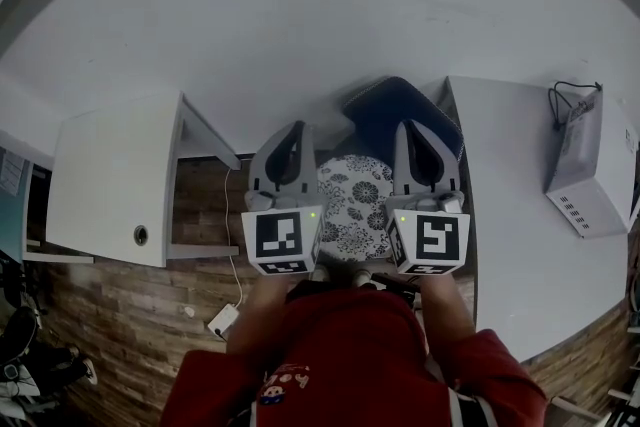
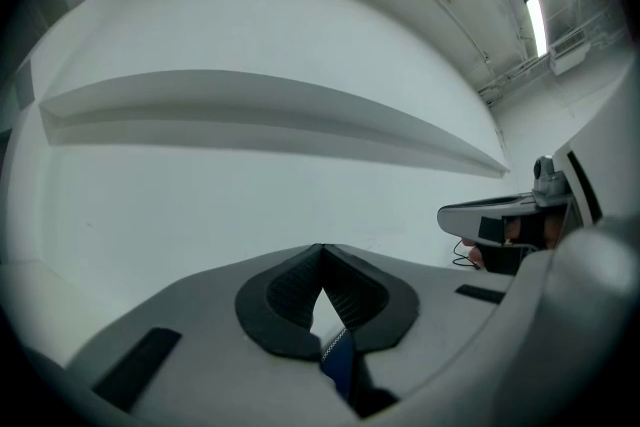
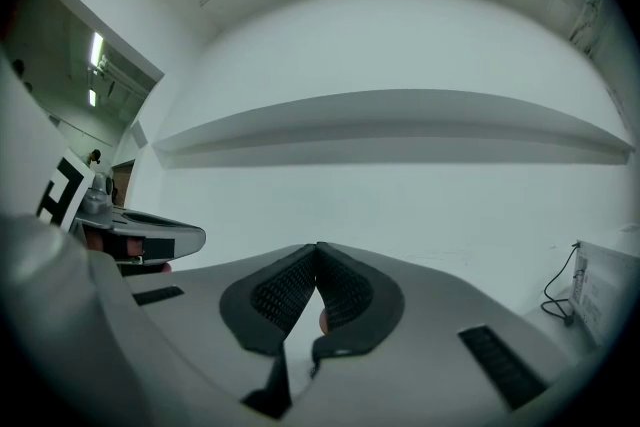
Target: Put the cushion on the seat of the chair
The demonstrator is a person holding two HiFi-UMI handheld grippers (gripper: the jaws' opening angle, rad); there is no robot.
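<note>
A round white cushion with black flowers [image 1: 352,205] lies flat in front of the dark blue chair back [image 1: 395,113], low between my two grippers. My left gripper [image 1: 297,129] and right gripper [image 1: 413,127] are raised on either side of it, both pointing at the white wall. In the left gripper view the gripper [image 2: 321,251] has its jaw tips touching, with a strip of blue [image 2: 338,362] low in the gap behind them. My right gripper [image 3: 318,249] is shut in the same way. Neither gripper visibly holds the cushion.
A white desk [image 1: 110,180] stands at the left and another [image 1: 520,225] at the right, carrying a white box with a black cable [image 1: 585,155]. A white adapter on a cord [image 1: 222,320] lies on the wood floor. A wall shelf [image 3: 400,120] runs ahead.
</note>
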